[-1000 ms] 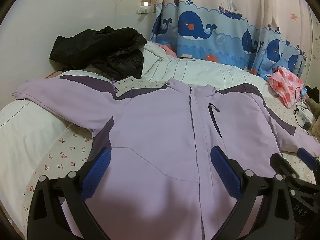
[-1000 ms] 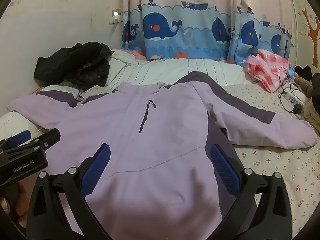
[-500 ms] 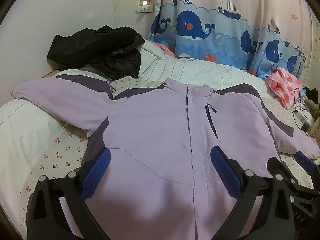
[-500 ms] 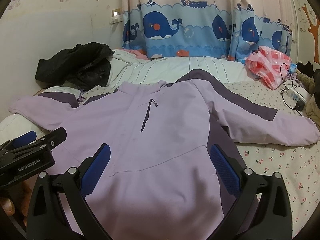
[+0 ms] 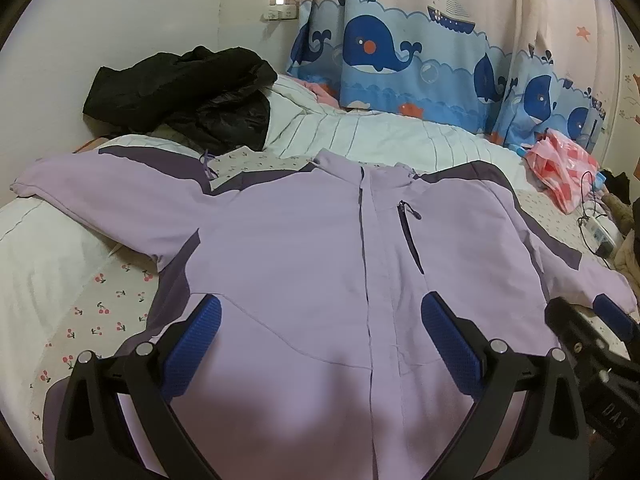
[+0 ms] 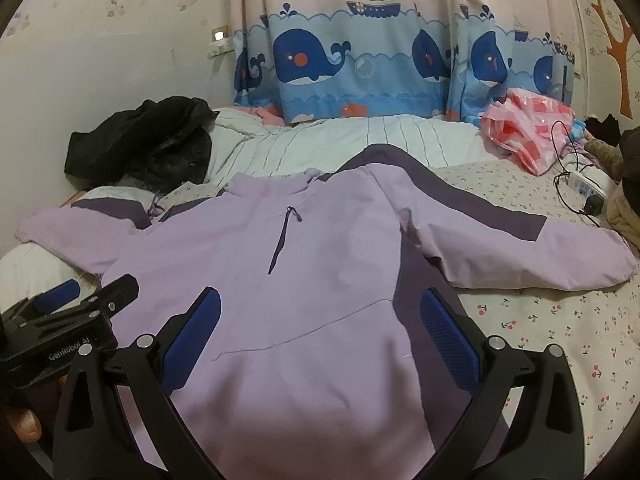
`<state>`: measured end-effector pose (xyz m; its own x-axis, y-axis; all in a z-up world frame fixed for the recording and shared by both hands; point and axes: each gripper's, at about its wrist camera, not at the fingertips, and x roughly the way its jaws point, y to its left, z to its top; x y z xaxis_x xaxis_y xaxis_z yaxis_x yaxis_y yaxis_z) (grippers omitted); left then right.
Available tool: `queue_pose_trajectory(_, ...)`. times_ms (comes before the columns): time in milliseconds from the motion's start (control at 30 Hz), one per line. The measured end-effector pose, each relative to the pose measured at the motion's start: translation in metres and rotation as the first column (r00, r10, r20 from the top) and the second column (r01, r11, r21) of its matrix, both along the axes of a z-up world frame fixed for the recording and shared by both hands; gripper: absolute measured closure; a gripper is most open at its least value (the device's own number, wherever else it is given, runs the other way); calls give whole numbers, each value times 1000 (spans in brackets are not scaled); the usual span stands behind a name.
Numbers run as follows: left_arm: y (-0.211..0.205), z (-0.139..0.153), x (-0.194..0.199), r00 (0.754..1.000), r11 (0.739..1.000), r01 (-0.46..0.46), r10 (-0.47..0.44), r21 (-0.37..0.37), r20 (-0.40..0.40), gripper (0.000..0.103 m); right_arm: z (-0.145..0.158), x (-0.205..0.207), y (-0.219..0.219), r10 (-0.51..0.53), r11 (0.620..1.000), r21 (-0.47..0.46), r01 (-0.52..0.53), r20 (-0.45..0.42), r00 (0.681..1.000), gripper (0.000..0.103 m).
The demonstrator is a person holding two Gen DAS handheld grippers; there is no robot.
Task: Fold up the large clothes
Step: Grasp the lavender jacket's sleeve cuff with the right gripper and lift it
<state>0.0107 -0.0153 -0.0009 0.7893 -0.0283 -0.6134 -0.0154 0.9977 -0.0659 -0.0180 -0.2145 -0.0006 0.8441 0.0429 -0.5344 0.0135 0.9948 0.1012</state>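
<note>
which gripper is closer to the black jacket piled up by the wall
Left. The left gripper hovers over the lilac jacket's side toward the black jacket; the right gripper hovers over the opposite side, farther away.

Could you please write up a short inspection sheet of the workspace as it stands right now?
Surface: bed with cherry-print sheet.
Job's things: lilac jacket lies flat, front up, both sleeves spread out.
Clutter: black jacket heaped at the far left; pink plastic bag at the far right.
Grippers: left gripper and right gripper both open over the hem, holding nothing.
Cables: power strip with black cable on the bed.
Surroundings: whale curtain.
</note>
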Motion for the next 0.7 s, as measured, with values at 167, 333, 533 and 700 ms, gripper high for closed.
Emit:
queue_pose_trajectory(167,1,-2,4,1000,1000,10,-10,-23,-20,7,7,3,-15,-11,1000,13,11,-31,999,7)
queue_pose_trajectory(333,5,-6,7,999,998,0,-3,-56,-42,7,18,5,-74,-69,992,97,77,-78,995,7)
queue_pose_trajectory(533,11,-9,7,998,998,-14,11,-60,-56,7,-2,-16,-229,-254,875,366,317,-211,944,7)
queue_pose_trajectory(700,16,-13,10,997,995,-25,17,-95,-80,7,-25,-25,-357,-385,761,443,475,-282,879,7)
